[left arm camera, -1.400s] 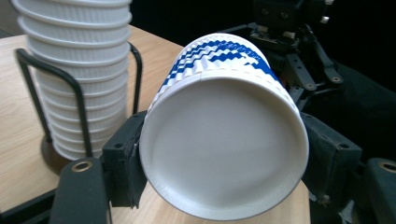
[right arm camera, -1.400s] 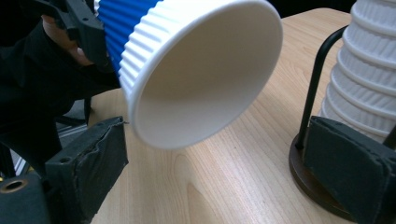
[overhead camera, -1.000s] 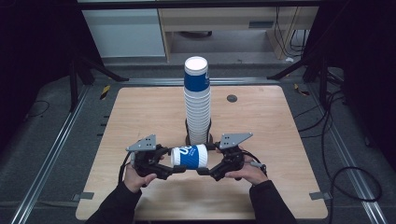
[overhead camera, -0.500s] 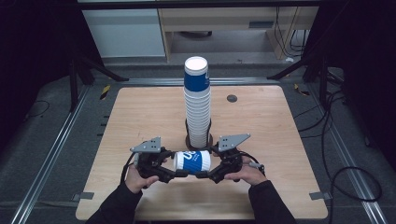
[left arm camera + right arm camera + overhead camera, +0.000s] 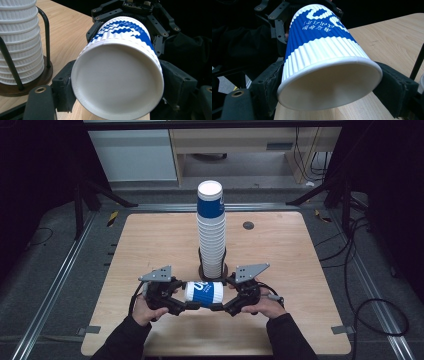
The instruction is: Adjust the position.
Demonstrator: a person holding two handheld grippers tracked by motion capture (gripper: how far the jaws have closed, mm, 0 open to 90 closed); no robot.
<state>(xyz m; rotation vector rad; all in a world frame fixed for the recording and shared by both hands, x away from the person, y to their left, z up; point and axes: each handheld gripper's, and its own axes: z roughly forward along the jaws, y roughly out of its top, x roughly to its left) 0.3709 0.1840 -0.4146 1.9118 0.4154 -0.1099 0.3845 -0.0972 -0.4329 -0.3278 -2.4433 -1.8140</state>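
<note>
Both tongs (image 5: 179, 306) (image 5: 226, 307) pinching one ribbed blue-and-white paper cup (image 5: 204, 293), apparently horizontal, ends clamped.

Light wood tabletop (image 5: 150, 250) with rounded corners, small dark round hole (image 5: 248, 225) near its far right, well beyond the tongs. Dark grey floor (image 5: 55, 270) around it, metal rails (image 5: 75, 255) along both sides. Black cables (image 5: 360, 270) trail on the floor to the right. Pale cabinet (image 5: 135, 155) and wooden desk (image 5: 240, 142) stand far behind. Black stand legs (image 5: 107, 195) flank the far corners. Dim surroundings.
</note>
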